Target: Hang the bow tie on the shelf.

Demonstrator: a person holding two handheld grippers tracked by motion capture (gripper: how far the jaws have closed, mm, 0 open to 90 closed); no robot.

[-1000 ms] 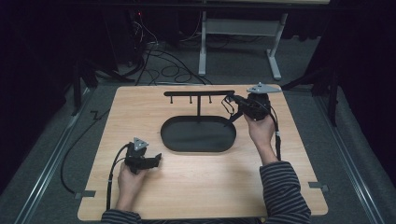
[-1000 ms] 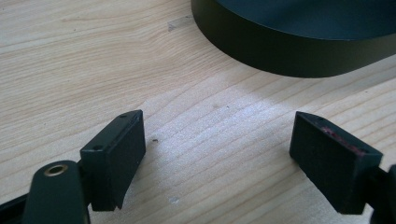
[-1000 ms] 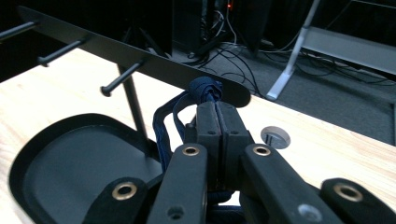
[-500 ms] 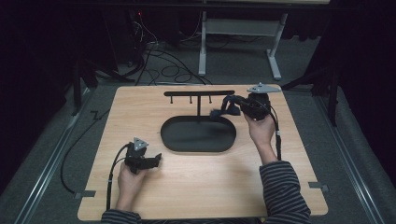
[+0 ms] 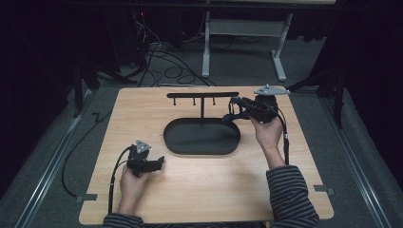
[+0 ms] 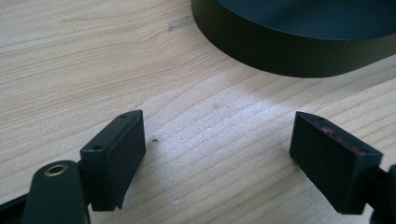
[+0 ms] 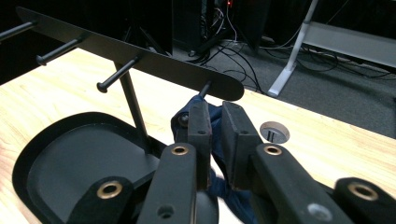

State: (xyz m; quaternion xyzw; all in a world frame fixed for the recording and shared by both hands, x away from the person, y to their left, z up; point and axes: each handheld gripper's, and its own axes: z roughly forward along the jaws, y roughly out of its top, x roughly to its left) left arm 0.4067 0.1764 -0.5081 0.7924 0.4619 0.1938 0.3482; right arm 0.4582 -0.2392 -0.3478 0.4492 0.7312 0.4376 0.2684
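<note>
With the right gripper (image 7: 215, 122) slackening its nearly closed jaws around the dark blue cloth (image 7: 215, 116) at the rack's (image 5: 202, 95) three-o'clock peg, the cloth may slip into the tray (image 5: 180, 142); the left gripper (image 6: 217, 154) rests spread, empty.

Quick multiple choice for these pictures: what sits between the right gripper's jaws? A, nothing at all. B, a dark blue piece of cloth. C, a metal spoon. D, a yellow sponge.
B: in the right gripper view, dark blue cloth lies in the narrow gap between the jaws of the right gripper, just below the end peg of the black stand; the jaws have just been opening.
</note>
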